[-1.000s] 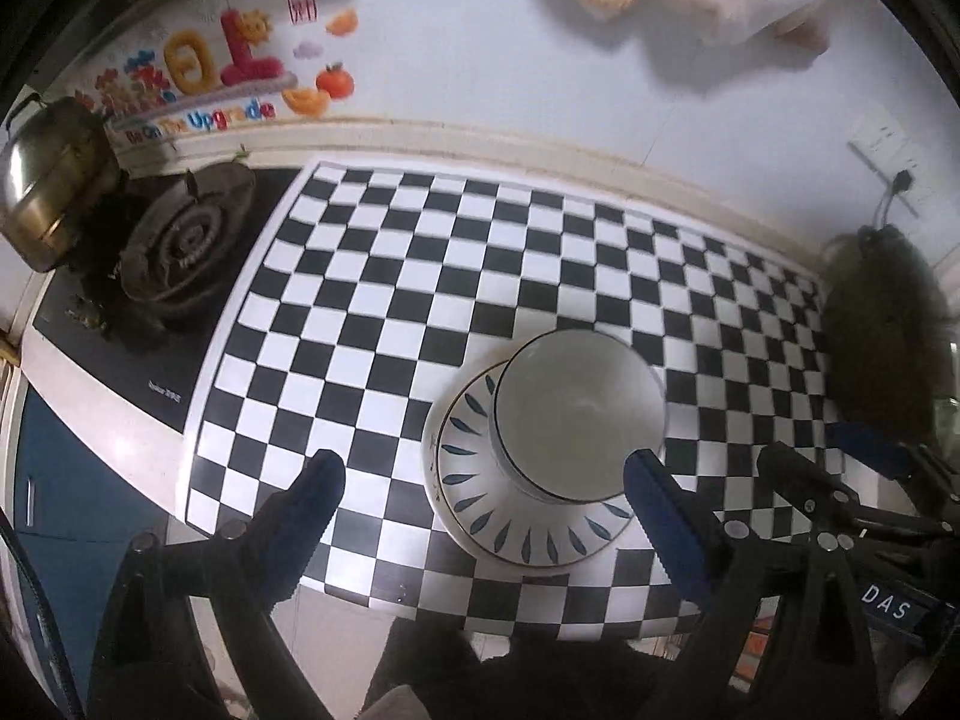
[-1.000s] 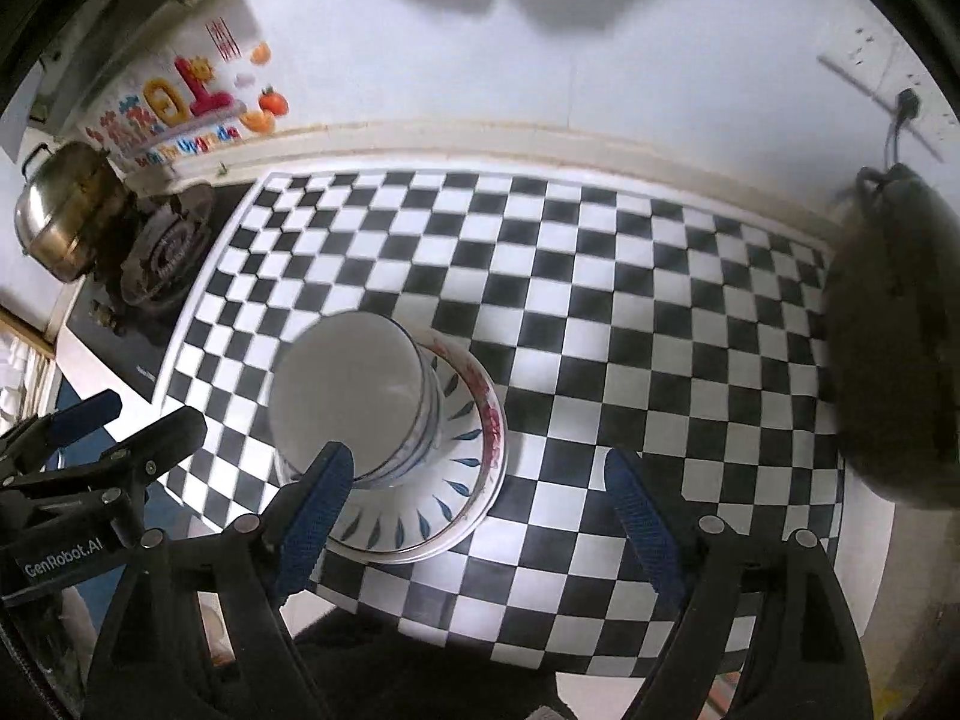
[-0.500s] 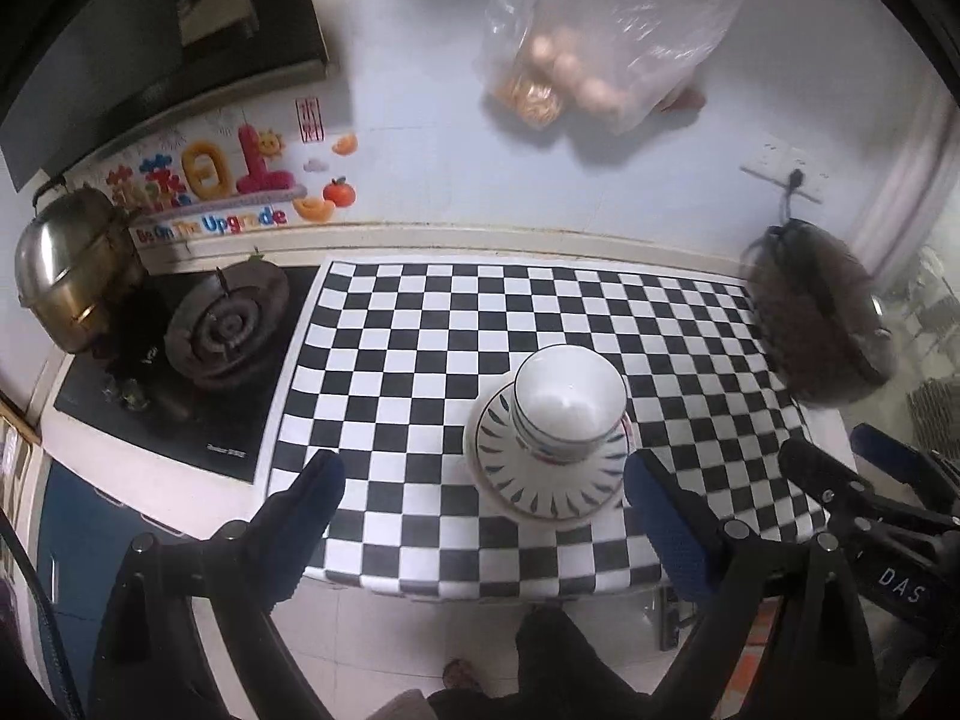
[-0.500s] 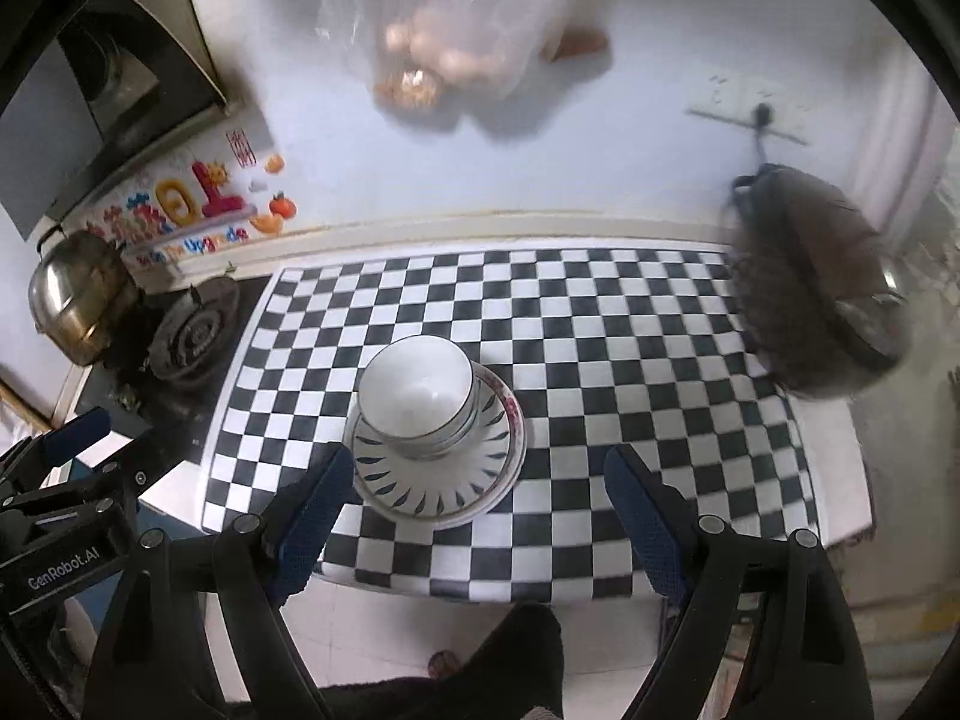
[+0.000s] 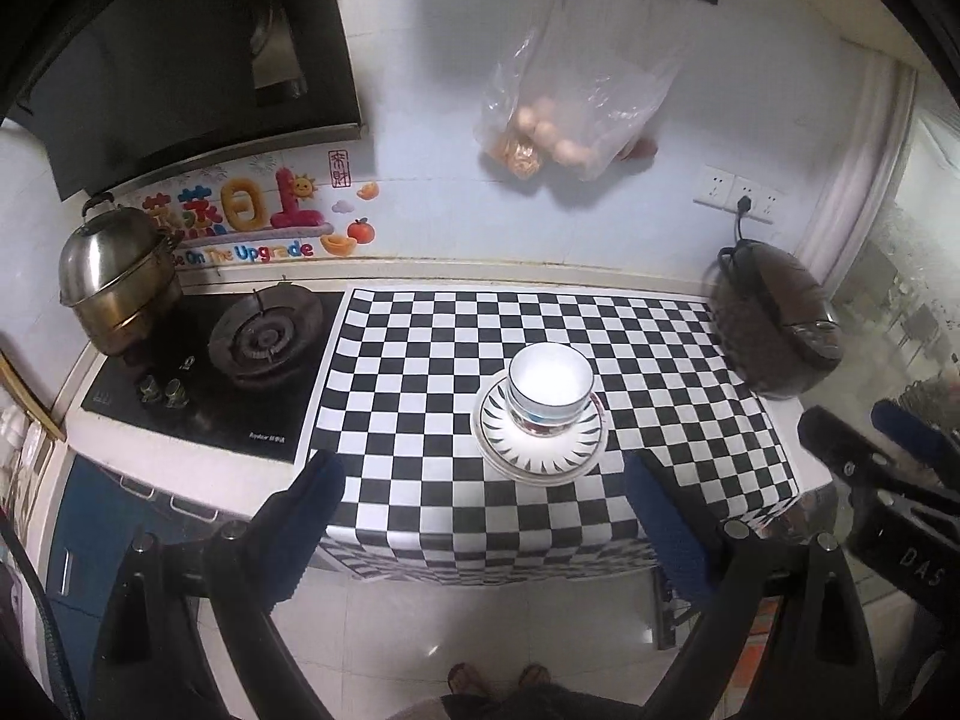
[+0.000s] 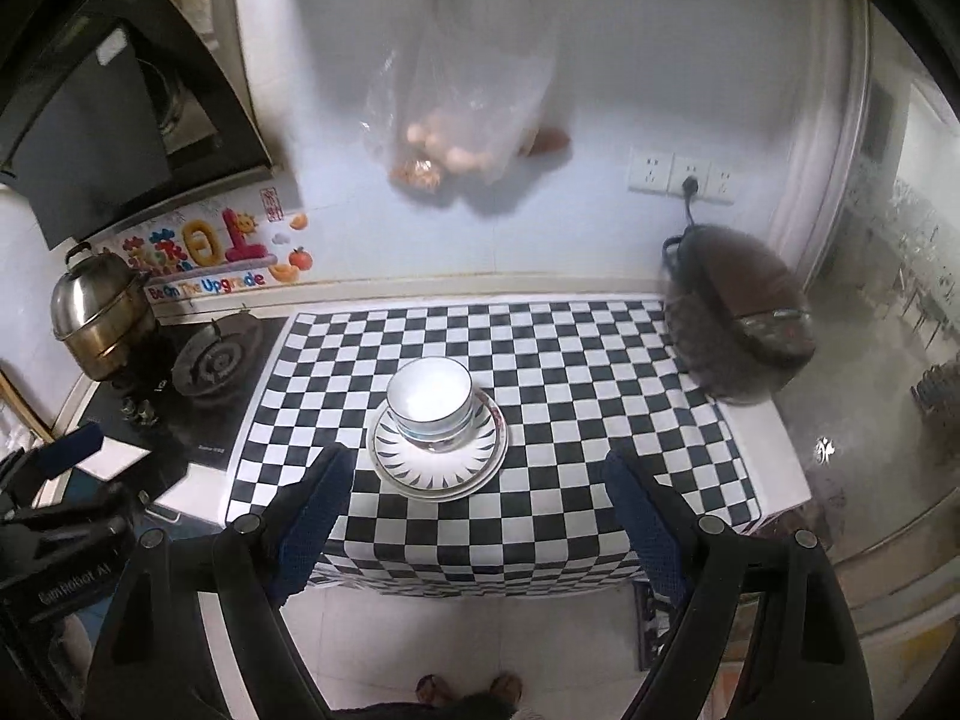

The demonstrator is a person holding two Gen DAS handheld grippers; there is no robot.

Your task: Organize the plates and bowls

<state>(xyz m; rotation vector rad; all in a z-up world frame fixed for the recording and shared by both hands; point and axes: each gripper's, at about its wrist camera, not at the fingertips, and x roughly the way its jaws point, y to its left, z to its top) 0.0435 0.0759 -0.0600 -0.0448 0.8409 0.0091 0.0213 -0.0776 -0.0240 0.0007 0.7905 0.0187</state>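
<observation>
A stack of white bowls (image 5: 549, 387) (image 6: 431, 399) stands on a stack of leaf-patterned plates (image 5: 540, 450) (image 6: 441, 462), near the front of the checkered counter mat (image 5: 420, 360) (image 6: 570, 390). My left gripper (image 5: 483, 501) hangs open and empty, high above the counter's front edge and well back from the stack. My right gripper (image 6: 477, 498) is likewise open, empty and far above the stack. Each gripper shows at the edge of the other's view: the right gripper (image 5: 888, 450) on the right, the left gripper (image 6: 54, 480) on the left.
A gas hob (image 5: 264, 339) and a steel steamer pot (image 5: 114, 282) sit left of the mat. A brown rice cooker (image 5: 774, 330) (image 6: 741, 324) stands at the counter's right end. A plastic bag of food (image 5: 564, 120) hangs on the wall. A person's feet (image 6: 468, 687) show on the floor.
Both grippers have pulled up and back from the stack, which now looks small and far below. Their jaws stay wide. The bowls and plates have not moved.
</observation>
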